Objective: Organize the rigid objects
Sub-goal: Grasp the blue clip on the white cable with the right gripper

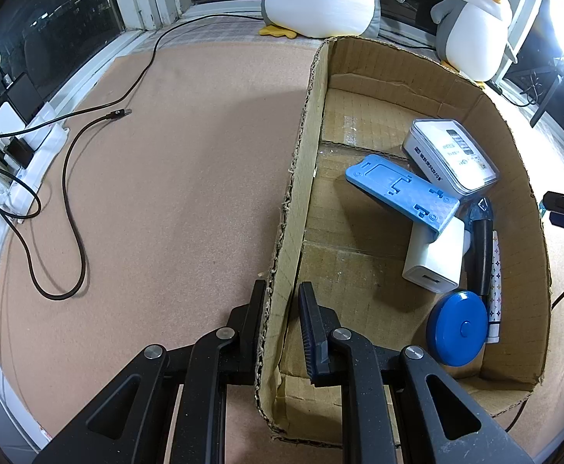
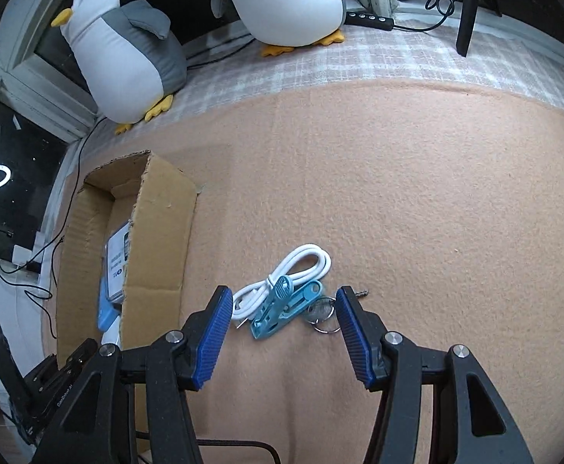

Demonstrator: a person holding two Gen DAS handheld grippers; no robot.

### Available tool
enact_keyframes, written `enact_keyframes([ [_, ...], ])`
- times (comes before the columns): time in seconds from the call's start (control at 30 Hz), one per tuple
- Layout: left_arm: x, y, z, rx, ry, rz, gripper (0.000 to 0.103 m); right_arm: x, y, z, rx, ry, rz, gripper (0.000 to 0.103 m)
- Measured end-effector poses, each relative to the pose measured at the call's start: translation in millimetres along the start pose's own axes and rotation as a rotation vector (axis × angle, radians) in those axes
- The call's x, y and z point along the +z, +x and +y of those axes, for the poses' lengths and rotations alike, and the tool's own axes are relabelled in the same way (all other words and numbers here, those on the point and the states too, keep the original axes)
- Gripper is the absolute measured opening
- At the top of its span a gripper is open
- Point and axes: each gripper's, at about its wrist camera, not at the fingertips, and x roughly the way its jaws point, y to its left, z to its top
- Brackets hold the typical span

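Observation:
My left gripper (image 1: pixel 282 301) is shut on the left wall of the cardboard box (image 1: pixel 299 178), one finger on each side. The box holds a clear-lidded case (image 1: pixel 450 156), a blue phone stand (image 1: pixel 402 191), a white charger (image 1: pixel 434 257), a blue round tape measure (image 1: pixel 458 328) and a dark pen-like tool (image 1: pixel 483 255). My right gripper (image 2: pixel 282 305) is open, low over the mat. Between its fingers lie a light blue clip (image 2: pixel 282 305), a coiled white cable (image 2: pixel 289 270) and a metal key ring (image 2: pixel 322 315). The box (image 2: pixel 162 228) stands to its left.
Two plush penguins (image 2: pixel 123 58) (image 2: pixel 282 0) sit at the back on a checked cloth. A black cable (image 1: pixel 69 201) loops over the mat at left, with chargers and a power strip (image 1: pixel 15 127) by the window. A black controller (image 2: pixel 369 19) lies at the back.

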Motion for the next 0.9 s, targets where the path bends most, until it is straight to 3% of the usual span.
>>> enact_keyframes([
  [0.17,-0.1,0.0,-0.1,0.000,0.000,0.000,0.017,1.8,5.7,7.0,-0.012,-0.012,0.009,0.042],
  [0.43,0.0,0.4,-0.6,-0.001,-0.001,-0.001,0.017,4.2,12.5,5.0,-0.037,-0.001,0.029,0.019],
  [0.9,0.0,0.3,-0.6,-0.001,-0.001,0.000,0.017,-5.6,-5.2,-7.7,0.041,0.041,0.021,0.004],
])
